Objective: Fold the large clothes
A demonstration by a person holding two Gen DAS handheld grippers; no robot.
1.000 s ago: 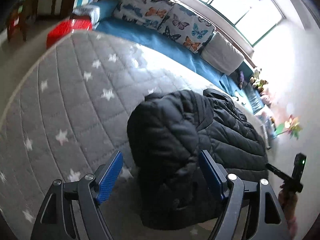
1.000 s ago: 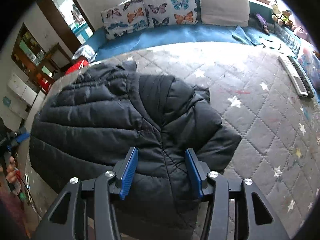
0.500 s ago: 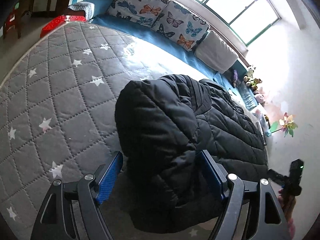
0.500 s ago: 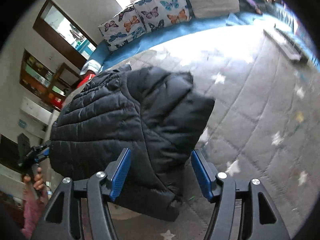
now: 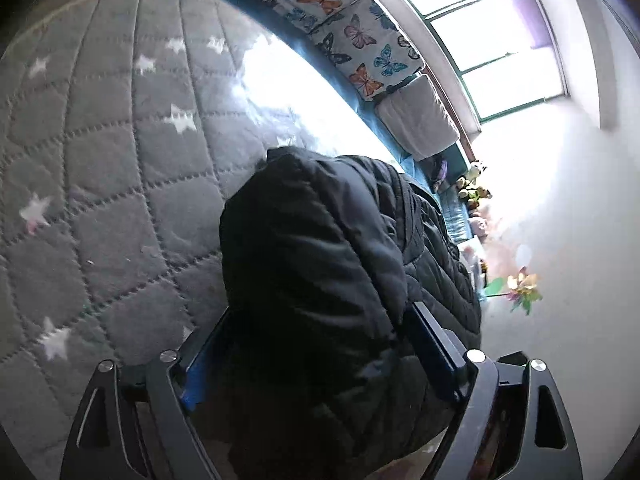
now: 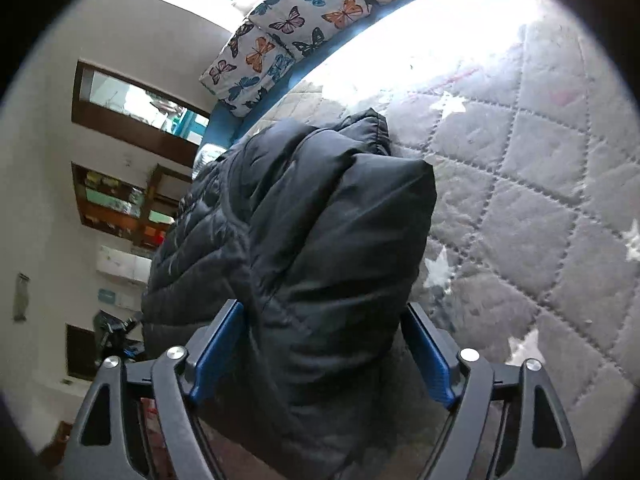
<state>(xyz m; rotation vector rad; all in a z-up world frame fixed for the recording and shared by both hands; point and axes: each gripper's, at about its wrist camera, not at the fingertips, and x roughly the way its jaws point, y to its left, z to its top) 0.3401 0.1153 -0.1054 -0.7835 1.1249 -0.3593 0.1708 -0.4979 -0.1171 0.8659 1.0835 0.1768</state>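
A black puffer jacket (image 5: 320, 240) lies folded in a thick bundle on a grey quilted mattress (image 5: 120, 160) with white stars. My left gripper (image 5: 320, 312) straddles the near left end of the bundle. Its jaws are opening and the padded fabric bulges between its blue pads (image 5: 200, 372) without being pinched. In the right wrist view the same jacket (image 6: 320, 220) fills the middle. My right gripper (image 6: 324, 306) straddles its near right end, jaws opening wide, with the fabric between its pads (image 6: 430, 352) and not pinched. The jacket's near edge is hidden under both grippers.
Butterfly-print cushions (image 5: 352, 40) and a grey cushion (image 5: 420, 120) line a blue bench under the window behind the mattress (image 6: 540, 200). Soft toys (image 5: 474, 188) sit at the bench's far end. Wooden shelves (image 6: 116, 204) stand against the wall on the left of the right wrist view.
Both grippers have sunk toward the jacket and rolled, so it now fills the space between their jaws. The right jaws have spread much wider, the left slightly.
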